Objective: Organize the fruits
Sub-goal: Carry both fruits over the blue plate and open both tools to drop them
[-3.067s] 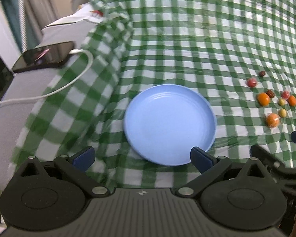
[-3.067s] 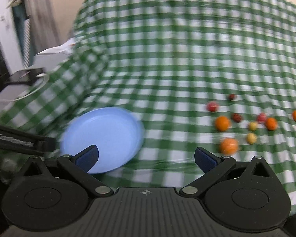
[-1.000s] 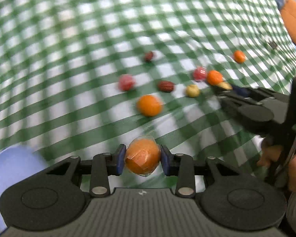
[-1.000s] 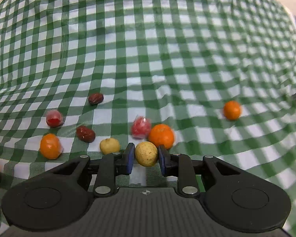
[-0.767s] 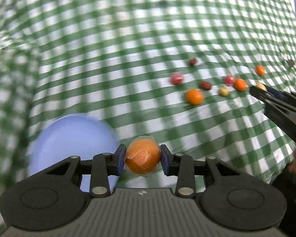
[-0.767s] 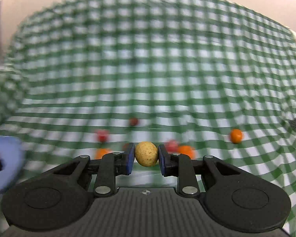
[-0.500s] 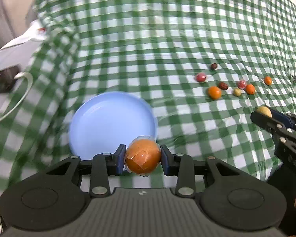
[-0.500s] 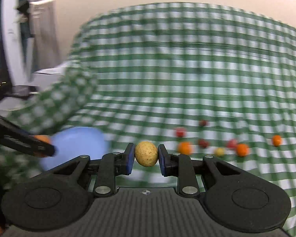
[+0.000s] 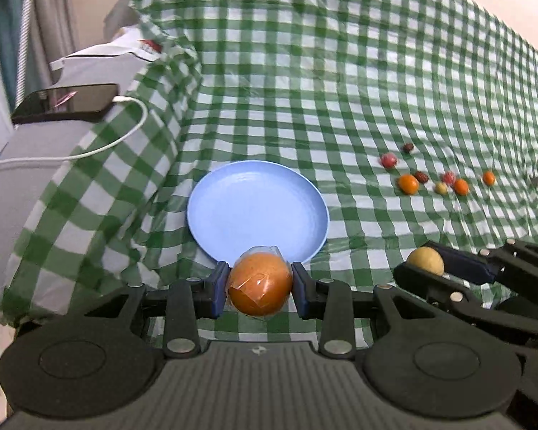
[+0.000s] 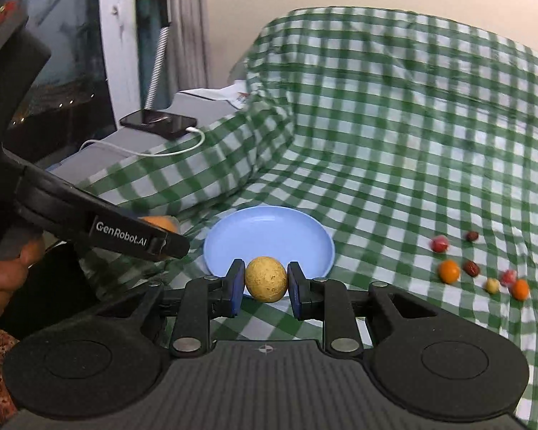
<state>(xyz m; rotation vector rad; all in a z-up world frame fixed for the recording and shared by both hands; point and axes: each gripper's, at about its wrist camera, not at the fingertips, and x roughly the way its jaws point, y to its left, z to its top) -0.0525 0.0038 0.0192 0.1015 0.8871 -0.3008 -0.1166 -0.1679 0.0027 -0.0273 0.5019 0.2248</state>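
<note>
My left gripper (image 9: 260, 288) is shut on a plastic-wrapped orange (image 9: 259, 284), held at the near rim of the empty blue plate (image 9: 233, 211). My right gripper (image 10: 265, 284) is shut on a small yellow fruit (image 10: 266, 278), also just short of the plate (image 10: 269, 236). In the left wrist view the right gripper (image 9: 426, 263) with its yellow fruit (image 9: 425, 260) sits to the right of the plate. Several small fruits lie on the cloth to the right: an orange one (image 9: 408, 183), a red one (image 9: 388, 159), a dark date (image 9: 421, 177), a yellow one (image 9: 440, 188).
The green checked tablecloth (image 9: 340, 71) covers the table. A black phone (image 9: 64, 104) with a white cable (image 9: 100, 147) lies on a grey surface left of the cloth. The left gripper's arm (image 10: 100, 229) and a hand show at left in the right wrist view.
Both grippers closed on fruits at the pile and carried them left to the blue plate. The orange and the yellow fruit now hang near the plate's front edge.
</note>
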